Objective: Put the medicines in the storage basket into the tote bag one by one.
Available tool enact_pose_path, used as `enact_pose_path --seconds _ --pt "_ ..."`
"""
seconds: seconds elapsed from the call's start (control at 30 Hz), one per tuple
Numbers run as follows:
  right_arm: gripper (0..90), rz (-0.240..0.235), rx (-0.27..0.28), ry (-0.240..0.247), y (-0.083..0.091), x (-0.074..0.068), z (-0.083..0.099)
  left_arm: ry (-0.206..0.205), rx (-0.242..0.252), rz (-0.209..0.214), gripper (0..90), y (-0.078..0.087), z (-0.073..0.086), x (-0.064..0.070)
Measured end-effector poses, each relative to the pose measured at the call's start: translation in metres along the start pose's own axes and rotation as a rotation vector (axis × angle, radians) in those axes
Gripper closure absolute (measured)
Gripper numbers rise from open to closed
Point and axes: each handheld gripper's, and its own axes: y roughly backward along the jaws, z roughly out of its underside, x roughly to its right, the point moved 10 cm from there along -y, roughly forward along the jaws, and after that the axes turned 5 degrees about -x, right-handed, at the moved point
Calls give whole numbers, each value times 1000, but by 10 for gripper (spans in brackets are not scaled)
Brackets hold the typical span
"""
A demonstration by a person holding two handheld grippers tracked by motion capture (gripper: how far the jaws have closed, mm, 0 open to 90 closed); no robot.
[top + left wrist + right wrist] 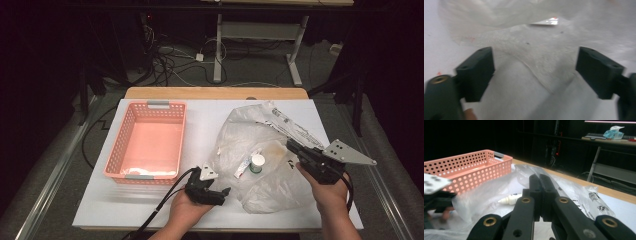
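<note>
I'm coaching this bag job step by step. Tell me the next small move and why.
Probably ease the left gripper forward and close on the plastic bag edge lying between its open fingers. The right gripper looks shut on the bag's far side, with the small white tube inside.

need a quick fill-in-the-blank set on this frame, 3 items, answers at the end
1. The right gripper has its jaws ____.
2. The left gripper has its jaws ____, facing the plastic bag.
3. The basket left of the bag is ____ in colour.
Answers: shut; open; pink
</note>
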Motion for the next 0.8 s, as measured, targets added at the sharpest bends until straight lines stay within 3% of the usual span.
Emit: enact_pose_path --seconds 0.13,0.2,0.33,0.43,0.47,0.5,0.57,0.63,0.73,0.8 --pt "900 0 -16 18 -1 -5 3 -23 -44 -40 26 -12 -9 -4" --pt "900 2 -23 17 -1 -8 4 -26 -39 -63 56 -14 -9 -3" --pt "900 -2 -33 24 -2 -14 6 68 22 -98 399 -7 -11 -13" --pt "900 -9 -35 34 -2 -19 5 41 25 -110 489 -7 -11 -11" --pt "900 -9 -32 39 -2 -20 5 13 29 -96 545 -7 -11 -8" --pt "900 -11 -32 38 -2 -21 5 -27 29 -75 667 -8 -11 -3" --pt "900 -16 -38 33 -2 -22 6 -77 24 -77 811 -9 -11 2" --pt "900 -17 -39 32 -3 -22 7 -79 22 -61 878 -9 -10 3" --pt "900 -20 -41 34 -4 -22 8 -61 28 -34 882 -8 -10 3" --pt "900 -20 -44 32 -3 -22 9 -46 41 8 884 -6 -10 3"
